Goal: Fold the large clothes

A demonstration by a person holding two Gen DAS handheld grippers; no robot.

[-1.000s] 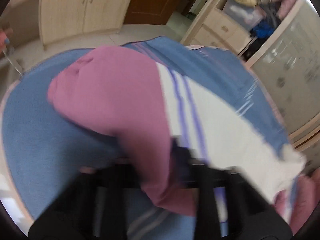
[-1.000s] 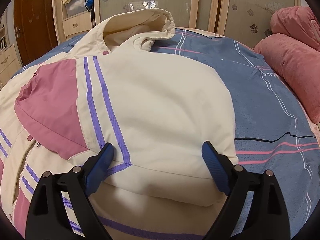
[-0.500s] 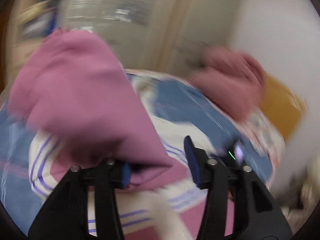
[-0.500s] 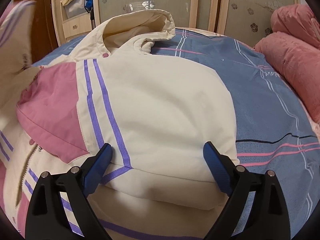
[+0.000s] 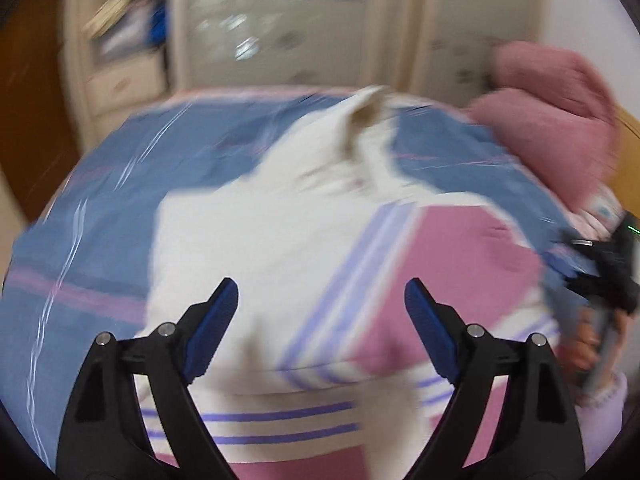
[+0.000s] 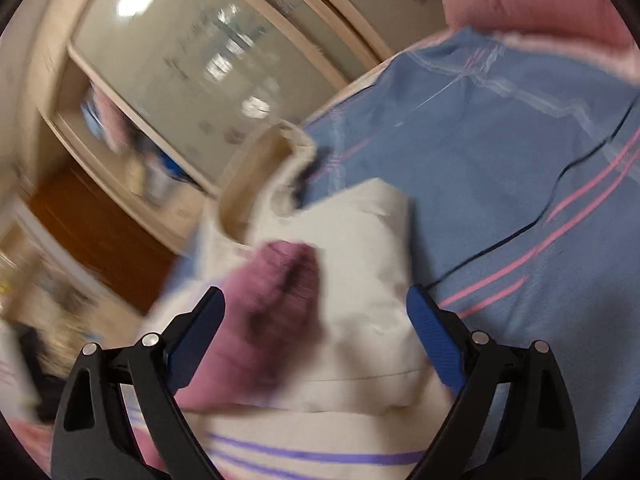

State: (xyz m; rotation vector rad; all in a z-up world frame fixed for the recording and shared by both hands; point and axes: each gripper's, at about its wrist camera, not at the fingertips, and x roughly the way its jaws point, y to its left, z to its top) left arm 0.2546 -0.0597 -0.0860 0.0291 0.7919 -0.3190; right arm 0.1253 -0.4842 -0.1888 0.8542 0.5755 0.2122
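Note:
A cream jacket [image 5: 260,248] with pink panels and purple stripes lies on a blue striped bedsheet [image 5: 80,248]. Both sleeves are folded in over its body, the pink cuff [image 6: 280,300] on top. Its collar [image 6: 264,168] points toward the wardrobe. My left gripper [image 5: 320,304] is open and empty just above the jacket's lower part. My right gripper [image 6: 316,312] is open and empty over the folded sleeves; it also shows at the right edge of the left wrist view [image 5: 608,264], held in a hand. Both views are motion-blurred.
Pink pillows [image 5: 560,120] lie at the head of the bed on the right. A wardrobe with frosted glass doors [image 5: 280,20] stands behind the bed. A brown door [image 6: 100,240] and shelves are to the left.
My left gripper carried the pink sleeve across the jacket, let it go and now stands open. My right gripper has tilted and swung left over the folded sleeves, still open.

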